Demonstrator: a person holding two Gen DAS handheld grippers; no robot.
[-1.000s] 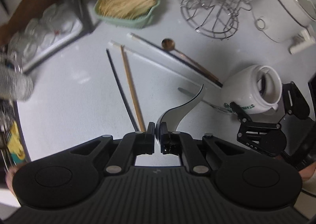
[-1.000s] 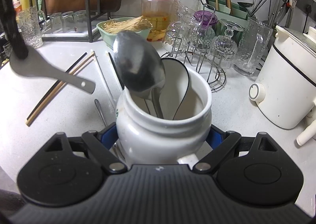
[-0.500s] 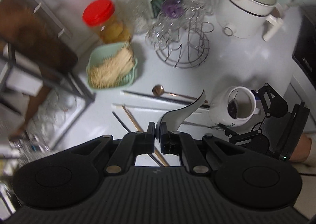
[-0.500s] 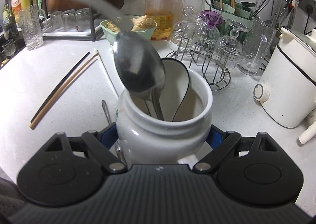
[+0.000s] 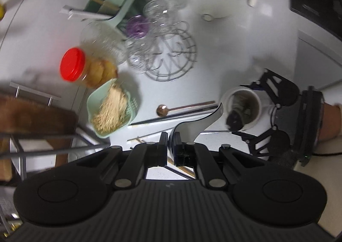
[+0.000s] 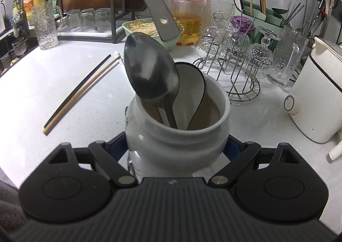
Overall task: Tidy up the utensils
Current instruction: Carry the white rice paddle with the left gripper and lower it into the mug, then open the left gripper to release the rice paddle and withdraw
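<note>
Spoon (image 5: 197, 123) pinched in left gripper (image 5: 170, 150).

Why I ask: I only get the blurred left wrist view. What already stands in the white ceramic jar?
Observer: In the right wrist view, the white ceramic jar holds a large metal spoon, bowl up, and a white ceramic spoon with a dark rim.
Operator: Is the jar being steadied?
Observer: Yes, the right gripper is shut on it, with a pad against each side.
Operator: Where does my utensil's far end sit?
Observer: The grey curved utensil ends in a tip with a hole, showing just above the metal spoon's bowl, not yet inside the jar.
</note>
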